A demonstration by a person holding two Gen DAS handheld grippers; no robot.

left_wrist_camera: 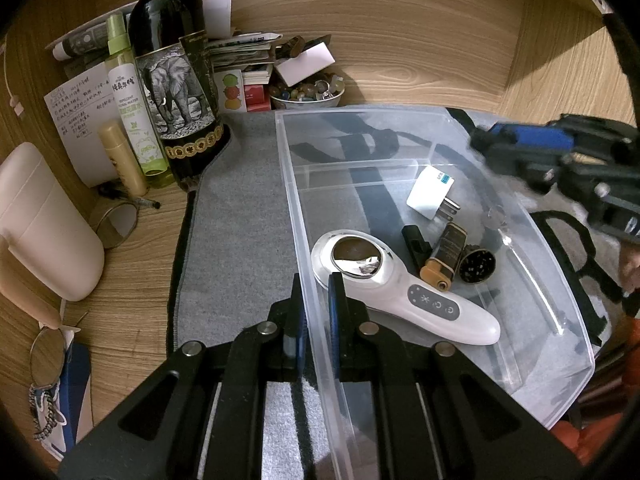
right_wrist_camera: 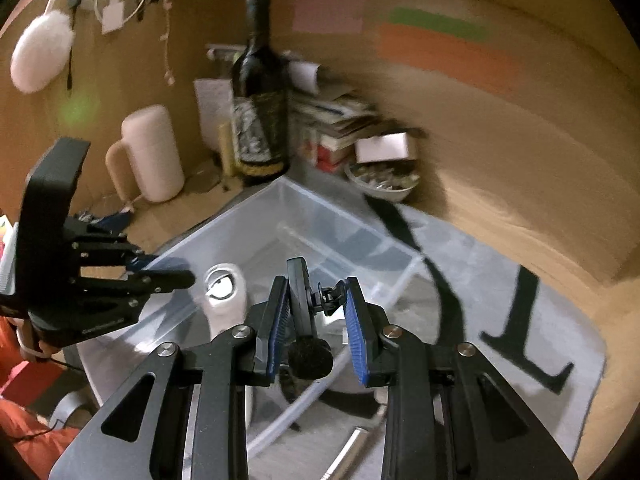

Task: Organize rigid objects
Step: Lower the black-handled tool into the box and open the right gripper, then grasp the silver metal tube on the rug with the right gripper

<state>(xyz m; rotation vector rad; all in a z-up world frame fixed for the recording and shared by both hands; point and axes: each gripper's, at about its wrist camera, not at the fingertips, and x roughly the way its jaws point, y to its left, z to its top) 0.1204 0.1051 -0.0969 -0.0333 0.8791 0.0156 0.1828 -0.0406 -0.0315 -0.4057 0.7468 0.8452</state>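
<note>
A clear plastic bin [left_wrist_camera: 568, 304] sits on a grey mat [left_wrist_camera: 240, 216]. Inside lie a white handheld device [left_wrist_camera: 404, 296], a white plug adapter [left_wrist_camera: 430, 192], a brown lighter [left_wrist_camera: 442, 258], a small black piece [left_wrist_camera: 414, 246] and a round dark grinder [left_wrist_camera: 478, 266]. My left gripper [left_wrist_camera: 316, 312] is shut on the bin's left wall. My right gripper [right_wrist_camera: 316, 316] is above the bin [right_wrist_camera: 280, 216] and shut on a black clip-on mount with a round foam tip [right_wrist_camera: 310, 356]. The right gripper [left_wrist_camera: 560, 160] shows blurred in the left wrist view.
A wine bottle [left_wrist_camera: 176, 80], spray bottle [left_wrist_camera: 132, 96], tan tube [left_wrist_camera: 122, 156], papers, a bowl of beads [left_wrist_camera: 308, 94], a pink-white jug [left_wrist_camera: 44, 224] and glasses [left_wrist_camera: 116, 224] crowd the wooden desk left and behind. Wooden walls enclose the back and right.
</note>
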